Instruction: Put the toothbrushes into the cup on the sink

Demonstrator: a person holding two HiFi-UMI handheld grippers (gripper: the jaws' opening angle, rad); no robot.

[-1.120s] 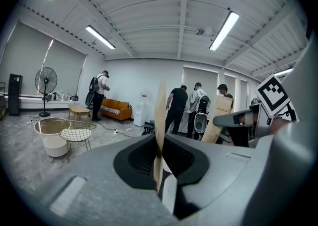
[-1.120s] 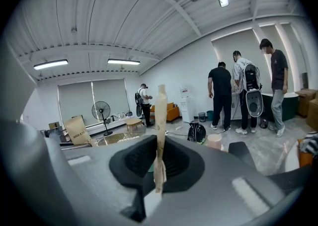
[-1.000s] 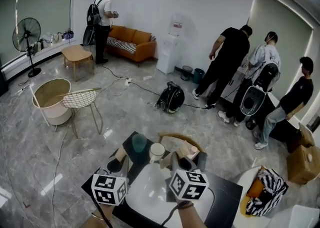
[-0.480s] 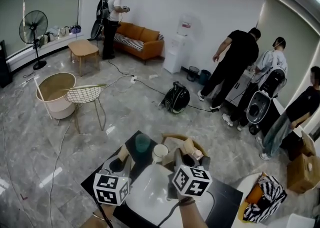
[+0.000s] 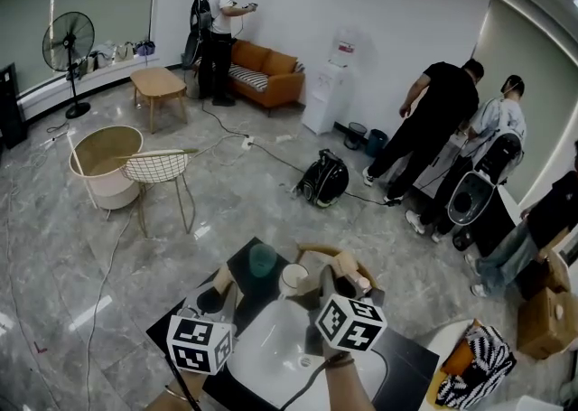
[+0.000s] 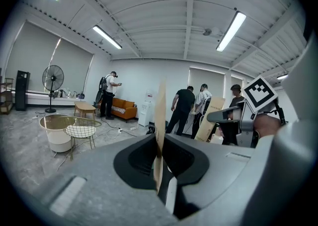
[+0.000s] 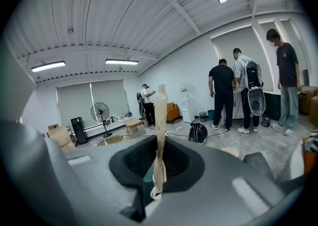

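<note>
A white sink is set in a black counter just below me. A white cup stands at its far rim, with a teal cup to its left. My left gripper is shut on a thin tan toothbrush that stands upright between the jaws, left of the cups. My right gripper is shut on a second tan toothbrush, also upright, just right of the white cup. That gripper's marker cube shows in the left gripper view.
Beyond the counter, on the marble floor, are a wire chair, a round tub chair, a black backpack and trailing cables. Several people stand near the far wall and at the right. A striped bag lies right of the counter.
The head view has drifted, so the room sits a little further right. My right gripper has edged slightly right and away. The left gripper keeps its place, and both grips are unchanged.
</note>
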